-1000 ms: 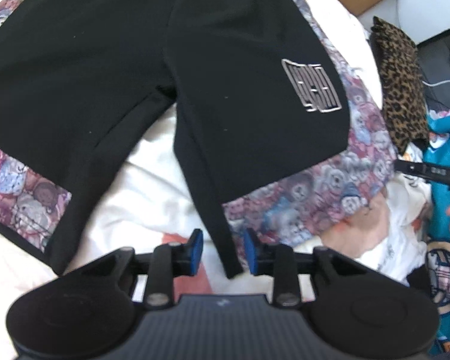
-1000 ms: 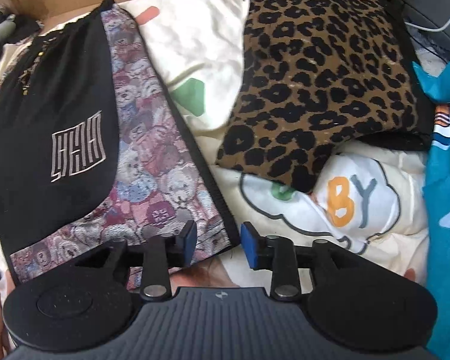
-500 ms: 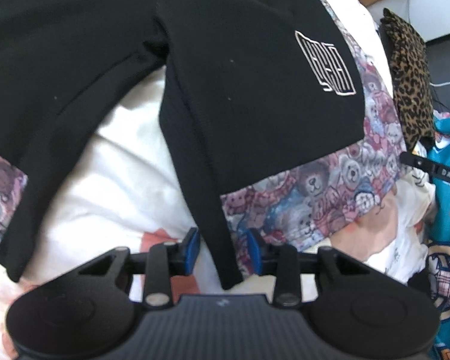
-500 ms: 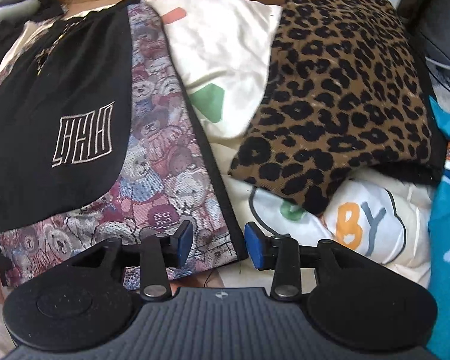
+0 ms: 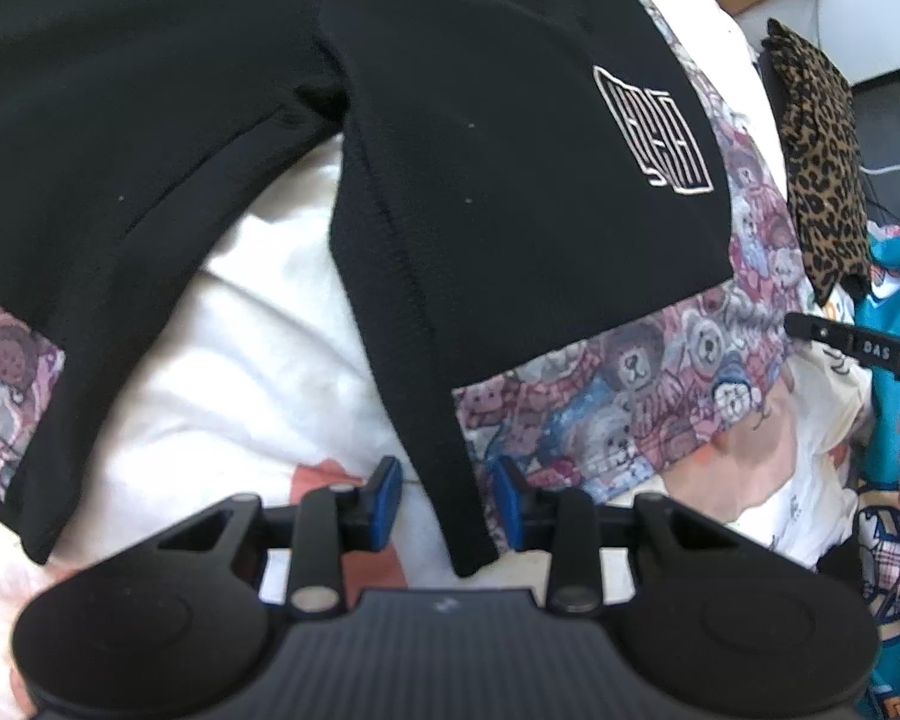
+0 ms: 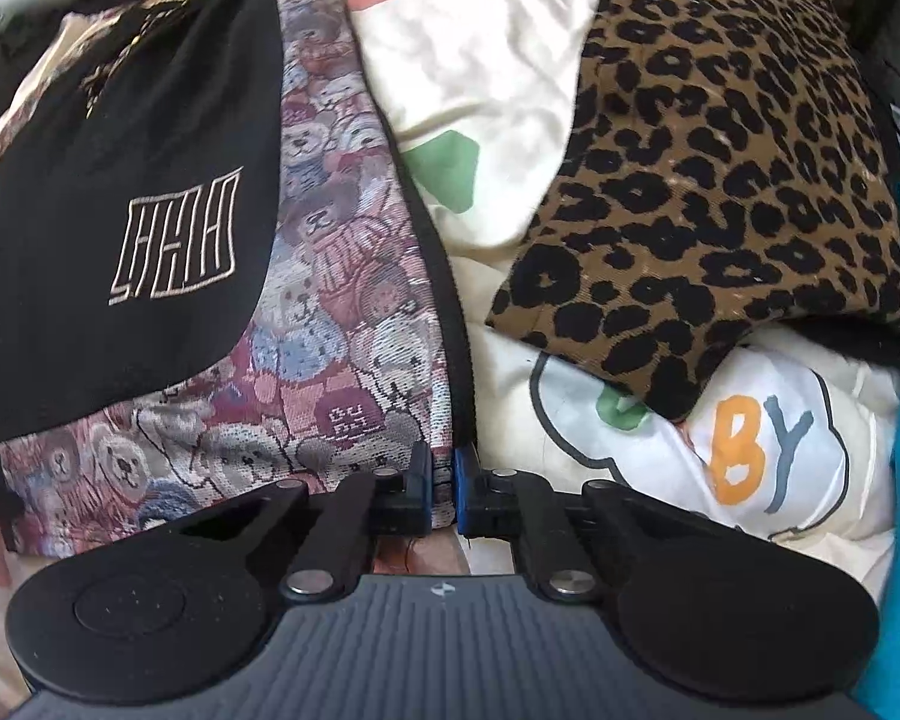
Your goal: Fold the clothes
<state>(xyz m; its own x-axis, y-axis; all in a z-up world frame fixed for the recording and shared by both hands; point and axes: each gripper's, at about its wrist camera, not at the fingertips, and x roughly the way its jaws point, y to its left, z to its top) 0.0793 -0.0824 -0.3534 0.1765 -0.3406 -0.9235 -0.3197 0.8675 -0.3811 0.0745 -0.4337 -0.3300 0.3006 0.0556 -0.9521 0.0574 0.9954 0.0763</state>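
- The black shorts with teddy-bear tapestry side panels [image 5: 510, 192] lie spread flat on the cream printed bed sheet [image 5: 270, 372].
- My left fingers [image 5: 444, 495] stand released, straddling the inner hem corner of one leg without pressing it.
- My right fingers [image 6: 443, 489] have just been closing and now clench the outer bottom corner of that same leg.
- A leopard-print cushion [image 6: 726, 174] rests near the shorts, toward the sheet's far edge.
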